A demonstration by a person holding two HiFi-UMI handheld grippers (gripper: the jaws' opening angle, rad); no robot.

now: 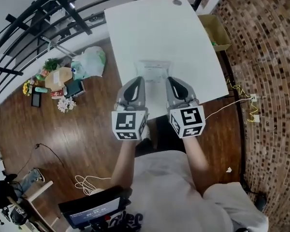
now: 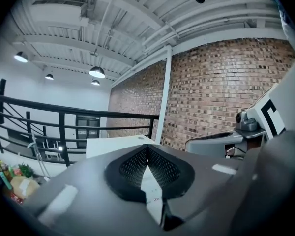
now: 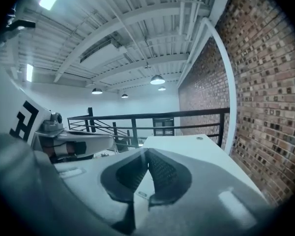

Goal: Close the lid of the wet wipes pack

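The wet wipes pack (image 1: 154, 71), pale and flat with faint print, lies on the white table (image 1: 135, 28) near its front edge. I cannot tell from here how its lid stands. My left gripper (image 1: 139, 79) hovers just left of the pack, its tips touching and nothing held. My right gripper (image 1: 169, 80) is just right of the pack, also shut and empty. In the left gripper view the black mesh pads (image 2: 132, 168) meet at the tip of the left gripper (image 2: 147, 150). In the right gripper view the right gripper (image 3: 147, 154) looks the same.
An open cardboard box (image 1: 217, 30) stands beside the table's right edge. Bags, flowers and small items (image 1: 67, 76) lie on the wooden floor at the left. A black railing (image 1: 43, 18) runs behind. Cables (image 1: 239, 98) trail at the right by the brick wall.
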